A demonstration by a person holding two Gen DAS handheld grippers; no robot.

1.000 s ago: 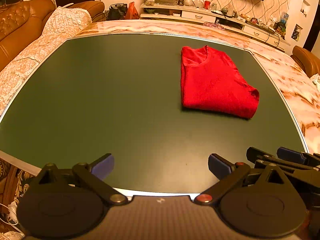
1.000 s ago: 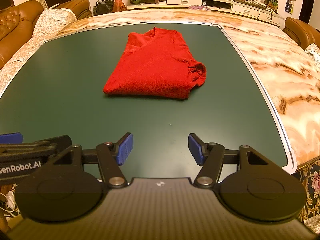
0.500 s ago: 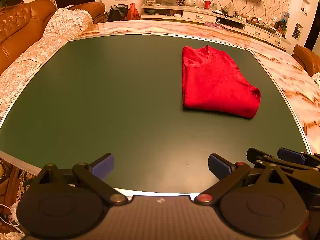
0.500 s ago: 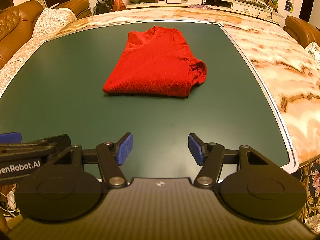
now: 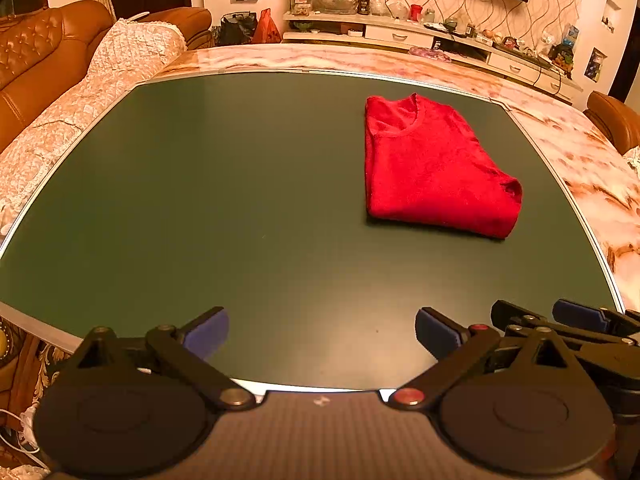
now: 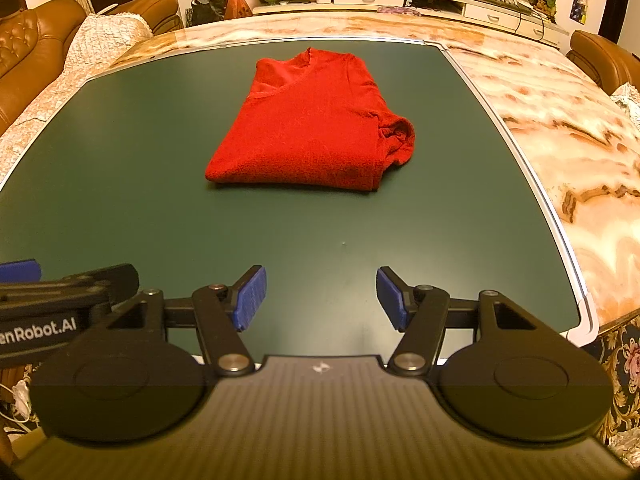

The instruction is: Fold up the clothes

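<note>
Both grippers (image 5: pixel 322 330) (image 6: pixel 320 298) released above folded red shirt (image 6: pixel 312 128); side label, partly cut off, reads "enRobot.AI"

Green mat (image 6: pixel 120 168) bearing folded red shirt (image 6: pixel 312 124)

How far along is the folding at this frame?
Done: the red shirt lies folded into a compact rectangle on the green mat, collar on top. In hand: nothing; the left gripper and right gripper are open, clear of it. Left: one sleeve bulges at the side, perhaps needing tucking.
</note>
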